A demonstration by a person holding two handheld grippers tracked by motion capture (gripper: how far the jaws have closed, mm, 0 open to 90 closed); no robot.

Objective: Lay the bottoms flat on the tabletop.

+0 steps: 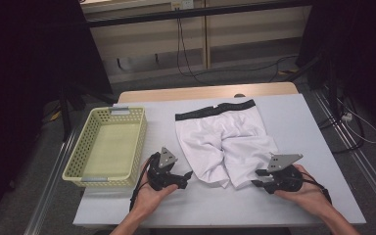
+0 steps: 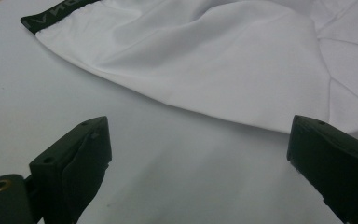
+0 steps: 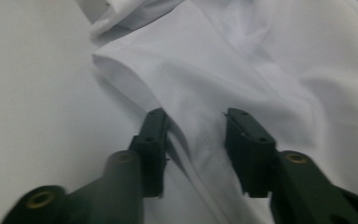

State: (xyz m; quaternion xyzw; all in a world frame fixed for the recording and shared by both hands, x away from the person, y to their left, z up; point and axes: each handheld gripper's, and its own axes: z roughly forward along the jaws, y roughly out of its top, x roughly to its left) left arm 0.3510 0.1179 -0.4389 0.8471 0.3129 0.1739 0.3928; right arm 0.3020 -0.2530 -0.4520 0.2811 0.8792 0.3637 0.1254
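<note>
The white fabric shorts with a black waistband [image 1: 223, 142] are lying spread on the grey table [image 1: 303, 122], beside an empty yellow plastic basket [image 1: 108, 147]. The left gripper [image 2: 198, 154] is hovering short of the hem, fingers spread; the right gripper [image 3: 196, 140] is straddling a leg's cloth, fingers parted, not yet pinching. Likely folding and binning are both remaining.

I am looking down into what reads as a lab or recording studio, not a home. A pale grey sheet-covered work table [image 1: 293, 147] is standing on a grey carpeted floor [image 1: 24, 196], with black curtains [image 1: 29, 54] hanging on the left and right. Black cables [image 1: 186, 54] are trailing down the beige panelled far wall [image 1: 147, 46], metal floor rails [image 1: 367, 171] are running along the right, and a black stand [image 1: 67, 105] is waiting at the left.
</note>
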